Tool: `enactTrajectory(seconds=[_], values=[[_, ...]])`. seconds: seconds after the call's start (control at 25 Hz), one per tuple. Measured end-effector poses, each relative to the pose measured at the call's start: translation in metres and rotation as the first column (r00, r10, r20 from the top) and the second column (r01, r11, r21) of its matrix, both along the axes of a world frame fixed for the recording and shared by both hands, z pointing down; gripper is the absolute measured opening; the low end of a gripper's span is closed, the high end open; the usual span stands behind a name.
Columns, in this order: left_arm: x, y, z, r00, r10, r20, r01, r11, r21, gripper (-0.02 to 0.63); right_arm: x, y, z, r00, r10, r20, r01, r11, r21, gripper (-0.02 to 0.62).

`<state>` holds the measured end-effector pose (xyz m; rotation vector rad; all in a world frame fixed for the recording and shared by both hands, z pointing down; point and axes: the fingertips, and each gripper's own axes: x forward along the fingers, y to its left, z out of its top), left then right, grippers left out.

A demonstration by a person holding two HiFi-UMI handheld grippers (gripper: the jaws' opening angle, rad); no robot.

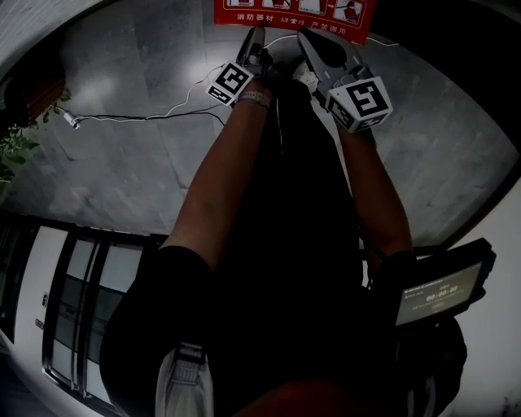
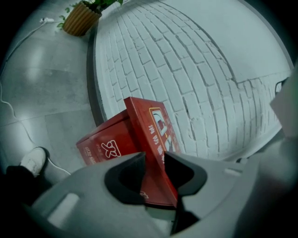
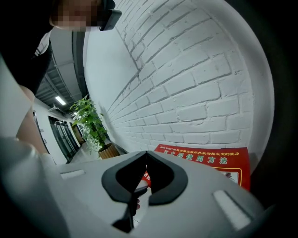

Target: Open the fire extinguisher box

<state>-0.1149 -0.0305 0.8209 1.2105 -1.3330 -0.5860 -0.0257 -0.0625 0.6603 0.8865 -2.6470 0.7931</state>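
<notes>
The red fire extinguisher box stands on the floor against a white brick wall. Its lid, with printed instructions, is raised and tilted. The lid's lower part runs between the jaws of my left gripper, whose tips stand apart on either side of it; I see no firm press. In the head view the box is at the top edge, with the left gripper and right gripper both reaching to it. My right gripper has its tips together, just in front of the red lid.
A potted plant stands by the wall further along, also seen as a plant in the right gripper view. A white cable runs over the grey floor. My shoe is near the box. A small screen hangs at my right side.
</notes>
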Motion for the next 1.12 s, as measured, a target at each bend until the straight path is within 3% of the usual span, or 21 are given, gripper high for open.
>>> enactTrajectory(seconds=[0.36, 0.72, 1.12], values=[[-0.004, -0.008, 0.004, 1.0, -0.002, -0.002, 0.002, 1.0, 0.001, 0.127, 0.001, 0.009, -0.003, 1.0, 0.002, 0.01, -0.002, 1.0, -0.011, 0.009], [-0.009, -0.004, 0.001, 0.998, -0.031, -0.057, 0.031, 1.0, -0.001, 0.1, 0.008, 0.008, -0.004, 1.0, 0.026, 0.011, -0.026, 1.0, -0.009, 0.009], [0.001, -0.013, -0.048, 0.996, -0.016, -0.088, 0.022, 0.997, 0.073, 0.092, 0.023, -0.009, -0.021, 0.994, 0.078, 0.072, -0.077, 0.997, -0.016, 0.009]])
